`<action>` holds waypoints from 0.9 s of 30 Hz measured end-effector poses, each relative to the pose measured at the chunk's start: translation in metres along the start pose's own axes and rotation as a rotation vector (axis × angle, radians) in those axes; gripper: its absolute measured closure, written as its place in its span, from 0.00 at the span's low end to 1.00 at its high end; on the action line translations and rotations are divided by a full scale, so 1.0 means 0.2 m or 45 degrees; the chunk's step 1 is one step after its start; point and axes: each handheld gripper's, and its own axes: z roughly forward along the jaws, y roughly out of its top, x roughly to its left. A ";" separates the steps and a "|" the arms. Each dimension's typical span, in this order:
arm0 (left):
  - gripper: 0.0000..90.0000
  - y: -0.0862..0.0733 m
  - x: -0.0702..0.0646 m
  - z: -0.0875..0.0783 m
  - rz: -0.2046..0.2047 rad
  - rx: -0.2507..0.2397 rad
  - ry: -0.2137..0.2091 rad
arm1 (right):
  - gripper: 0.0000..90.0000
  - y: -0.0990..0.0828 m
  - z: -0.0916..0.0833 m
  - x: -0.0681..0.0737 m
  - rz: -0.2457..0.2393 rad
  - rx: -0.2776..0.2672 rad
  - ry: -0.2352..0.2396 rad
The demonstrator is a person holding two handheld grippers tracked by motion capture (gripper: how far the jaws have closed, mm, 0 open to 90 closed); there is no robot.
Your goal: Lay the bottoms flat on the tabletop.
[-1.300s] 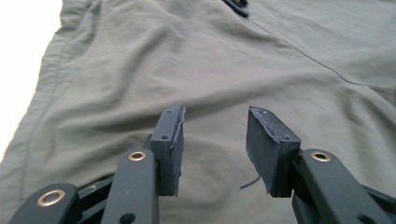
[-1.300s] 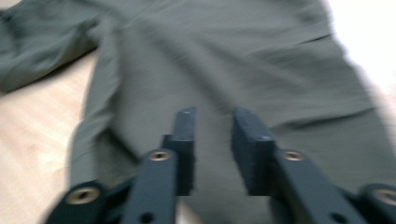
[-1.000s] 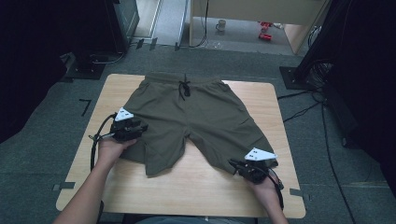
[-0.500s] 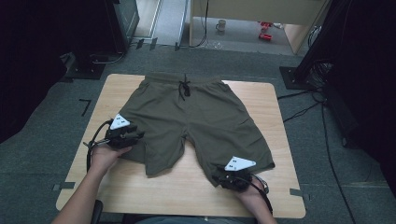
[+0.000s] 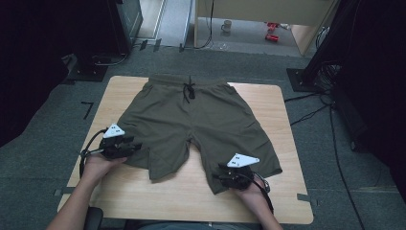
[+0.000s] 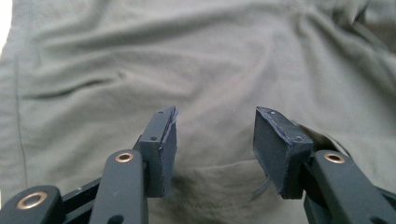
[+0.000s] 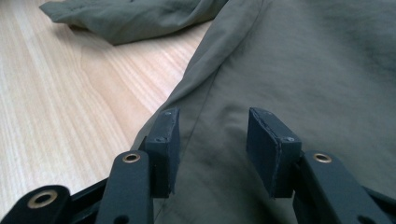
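A pair of olive-green fabric shorts (image 5: 191, 122) with a dark drawstring (image 5: 189, 90) is lying spread flat on a light wooden table with rounded corners (image 5: 282, 201), the waistband toward the table's far edge and the two leg openings toward the person's side. The left gripper (image 5: 128, 148), a black two-jaw tool with a grey three-cornered plate on top, is sitting at the outer edge of the shorts' left leg, with the person's left hand (image 5: 98, 165) holding it from behind and its cable looping beside the hem. In the left gripper view the left gripper (image 6: 215, 135) is standing with its jaws apart over wrinkled cloth of the shorts (image 6: 196, 60); those jaws have just been opening, with cloth lying below the gap and neither pad pressing on it. The right gripper (image 5: 229, 176), of the same build, is resting at the hem of the shorts' right leg, near the inner corner of that leg, with the person's right hand (image 5: 253, 194) behind it. In the right gripper view the right gripper (image 7: 212, 140) is showing its jaws parted above the hem, where the shorts (image 7: 303, 70) are meeting the bare wood of the table (image 7: 60, 102); these jaws have also just been opening, and the fabric is lying loose beneath them, gripped by neither pad. The other leg of the shorts is lying farther off in that view, beyond a strip of bare wood.
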 end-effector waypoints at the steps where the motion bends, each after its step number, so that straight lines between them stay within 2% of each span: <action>1: 0.57 -0.01 0.00 0.00 0.000 0.012 -0.008 | 0.61 0.01 0.00 0.00 -0.004 -0.004 -0.007; 6: 0.59 -0.06 -0.01 -0.05 -0.006 0.034 -0.036 | 0.61 0.05 0.01 -0.01 0.011 -0.029 -0.009; 11: 0.60 -0.11 -0.04 -0.10 0.004 0.082 -0.056 | 0.65 0.11 0.04 -0.01 0.005 -0.049 -0.010; 15: 0.60 -0.15 -0.06 -0.15 -0.001 0.074 -0.060 | 0.70 0.18 0.07 0.02 0.006 -0.076 0.008; 19: 0.59 -0.20 -0.09 -0.20 -0.009 0.084 -0.068 | 0.72 0.26 0.14 0.06 0.010 -0.085 0.028; 22: 0.59 -0.22 -0.12 -0.25 -0.007 0.043 -0.061 | 0.72 0.30 0.20 0.10 -0.015 -0.092 0.045; 25: 0.59 -0.21 -0.12 -0.33 -0.030 -0.061 -0.019 | 0.72 0.35 0.26 0.14 -0.048 -0.084 0.068; 27: 0.59 -0.20 -0.09 -0.37 -0.056 -0.119 0.013 | 0.73 0.38 0.30 0.17 -0.057 -0.089 0.085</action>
